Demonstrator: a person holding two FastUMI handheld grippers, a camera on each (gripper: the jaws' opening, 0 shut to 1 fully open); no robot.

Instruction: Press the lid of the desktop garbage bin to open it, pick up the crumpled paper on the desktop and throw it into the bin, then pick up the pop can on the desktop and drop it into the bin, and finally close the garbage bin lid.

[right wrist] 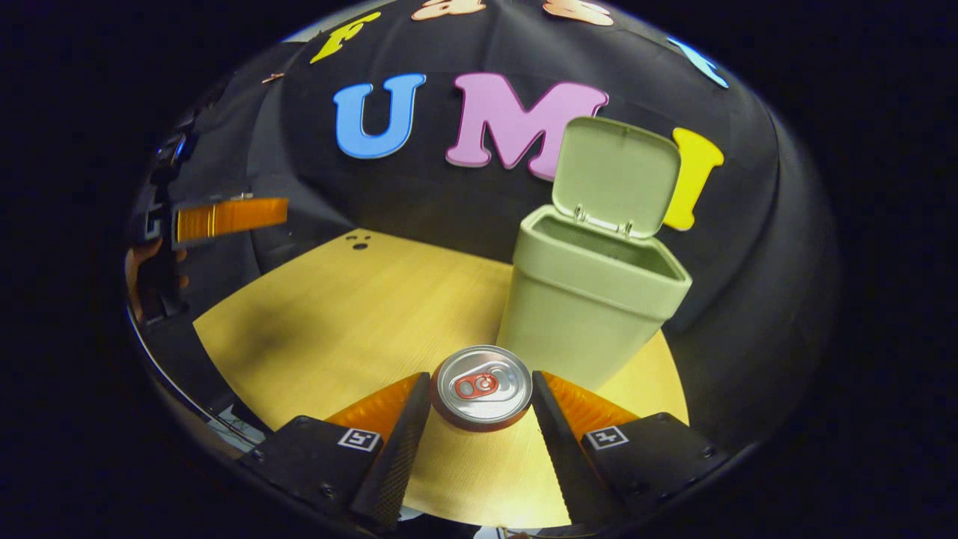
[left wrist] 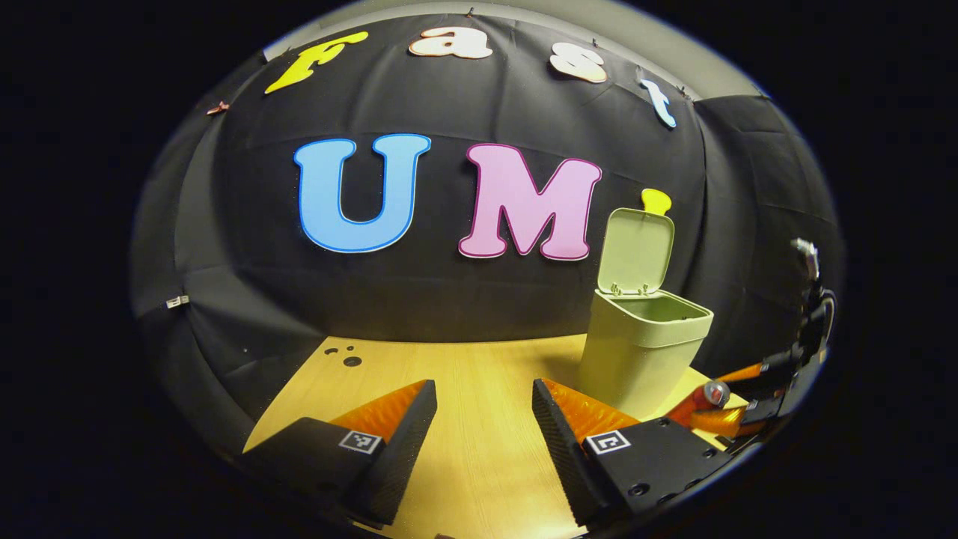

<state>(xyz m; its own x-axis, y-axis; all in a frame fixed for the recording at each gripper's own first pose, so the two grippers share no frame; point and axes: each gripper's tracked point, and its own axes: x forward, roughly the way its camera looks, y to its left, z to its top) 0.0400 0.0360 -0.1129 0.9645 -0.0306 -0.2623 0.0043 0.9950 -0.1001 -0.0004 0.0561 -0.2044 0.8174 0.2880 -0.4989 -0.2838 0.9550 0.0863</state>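
Observation:
The pale green bin (right wrist: pixel 591 299) stands on the wooden desktop (right wrist: pixel 337 314) with its lid (right wrist: pixel 614 176) tipped up and back. A pop can (right wrist: pixel 483 388) stands upright on the desk just in front of the bin. My right gripper (right wrist: pixel 481 404) is open, one finger on each side of the can and close against it. In the left gripper view the bin (left wrist: pixel 644 344) is to the right with its lid (left wrist: pixel 636 251) raised. My left gripper (left wrist: pixel 484 419) is open over bare desk, holding nothing. The right gripper (left wrist: pixel 737 408) and the can's top (left wrist: pixel 715 393) appear low at the far right.
The left gripper (right wrist: pixel 224 217), held by a hand (right wrist: pixel 150 277), hovers above the desk's left side in the right gripper view. Small dark holes (right wrist: pixel 359 241) mark the desk's far corner. Black cloth closes the booth behind and beside the desk.

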